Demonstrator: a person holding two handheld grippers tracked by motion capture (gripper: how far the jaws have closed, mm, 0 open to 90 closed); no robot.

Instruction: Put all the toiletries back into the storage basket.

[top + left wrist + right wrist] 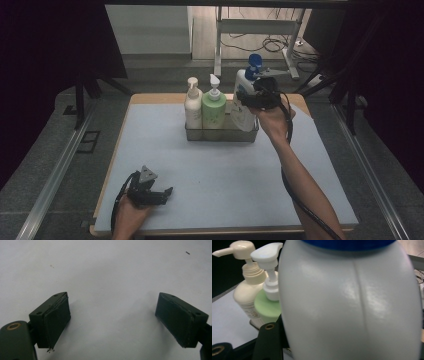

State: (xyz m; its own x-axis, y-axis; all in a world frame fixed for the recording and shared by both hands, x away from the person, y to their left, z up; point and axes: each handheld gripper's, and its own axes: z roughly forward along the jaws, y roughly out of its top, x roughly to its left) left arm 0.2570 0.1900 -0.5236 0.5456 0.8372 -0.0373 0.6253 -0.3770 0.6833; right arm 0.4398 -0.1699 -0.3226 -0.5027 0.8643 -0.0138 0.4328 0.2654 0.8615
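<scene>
Right gripper (248,96) clamped on large white blue-capped pump bottle (242,102) — tilted at clear rectangular tray (221,134) end slot. Left gripper (165,192) jaws apart, idle on blue-grey table mat (220,175).

floor (60,150): grey | curtains (50,45): dark | metal stand (260,30) behind, cables (270,45)

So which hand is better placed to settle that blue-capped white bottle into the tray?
Right. The right gripper is already clamped on the white pump bottle at the tray; the left gripper rests open near the table's front edge, far off.
</scene>
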